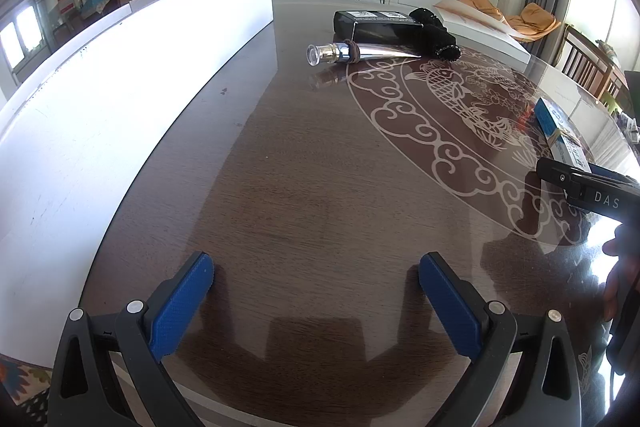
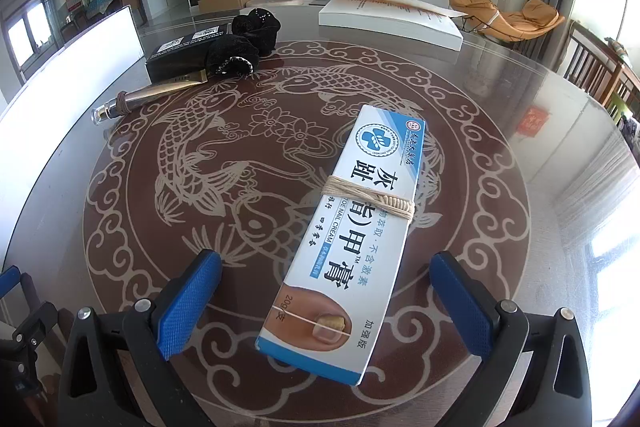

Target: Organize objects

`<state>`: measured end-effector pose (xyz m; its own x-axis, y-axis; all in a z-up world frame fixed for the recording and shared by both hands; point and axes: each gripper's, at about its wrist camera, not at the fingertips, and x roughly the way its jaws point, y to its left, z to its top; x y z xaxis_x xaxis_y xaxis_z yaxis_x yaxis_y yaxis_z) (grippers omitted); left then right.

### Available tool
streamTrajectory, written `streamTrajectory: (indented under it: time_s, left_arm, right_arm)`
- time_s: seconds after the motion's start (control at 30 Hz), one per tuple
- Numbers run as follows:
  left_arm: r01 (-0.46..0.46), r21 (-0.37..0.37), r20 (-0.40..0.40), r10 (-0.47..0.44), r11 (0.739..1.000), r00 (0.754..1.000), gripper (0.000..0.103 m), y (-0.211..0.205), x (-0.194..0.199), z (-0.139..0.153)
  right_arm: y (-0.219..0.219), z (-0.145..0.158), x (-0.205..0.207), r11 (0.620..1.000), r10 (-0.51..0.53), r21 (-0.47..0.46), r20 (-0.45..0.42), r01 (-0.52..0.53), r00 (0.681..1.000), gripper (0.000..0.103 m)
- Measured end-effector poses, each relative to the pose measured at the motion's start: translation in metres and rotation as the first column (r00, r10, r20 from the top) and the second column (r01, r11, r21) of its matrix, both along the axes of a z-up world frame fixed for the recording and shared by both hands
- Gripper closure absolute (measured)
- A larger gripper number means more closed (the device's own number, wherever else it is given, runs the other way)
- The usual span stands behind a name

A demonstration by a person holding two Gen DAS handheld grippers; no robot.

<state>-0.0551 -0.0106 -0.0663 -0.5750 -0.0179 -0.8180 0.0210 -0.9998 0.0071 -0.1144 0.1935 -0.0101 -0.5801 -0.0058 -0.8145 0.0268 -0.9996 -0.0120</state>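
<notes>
Sorting has barely begun on the glass-topped bench [image 2: 500,75], judging by how its things lie. At lower centre of the right wrist view, the right gripper [image 2: 326,297] stands released, its jaws spread wide to either side of the near end of a blue-and-white nail cream box [image 2: 352,227] bound with tan string; neither blue pad appears to touch it. The box lies flat and slanted over the carp pattern. At upper left of the same frame, a black box [image 2: 180,57], a metallic tube [image 2: 160,95] ringed with a hair tie, and a black scrunchie [image 2: 248,39] sit bunched together, touching or overlapping, well apart from the cream box. The left gripper [image 1: 316,303], at the bottom of its own view, also stands released over bare bench, grasping nothing. Everything appears still to be gathered and placed.
</notes>
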Motion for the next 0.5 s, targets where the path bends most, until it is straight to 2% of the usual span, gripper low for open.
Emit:
streamTrajectory:
  time_s: [0.17, 0.3, 0.5]
  left_arm:
    - [0.011, -0.001, 0.012, -0.011, 1.0, 1.0, 0.0, 0.0, -0.002, 0.0]
    - [0.105, 0.001, 0.084, -0.105, 0.994, 0.991, 0.0, -0.003, -0.026, 0.004]
    - [0.228, -0.083, -0.021, -0.231, 0.97, 0.973, 0.0, -0.007, -0.095, 0.048]
  right_arm:
    - [0.0, 0.0, 0.0, 1.0, 0.0, 0.0, 0.0, 0.0, 1.0, 0.0]
    - [0.0, 0.0, 0.0, 1.0, 0.0, 0.0, 0.0, 0.0, 1.0, 0.0]
    - [0.0, 0.0, 0.0, 1.0, 0.0, 0.0, 0.0, 0.0, 1.0, 0.0]
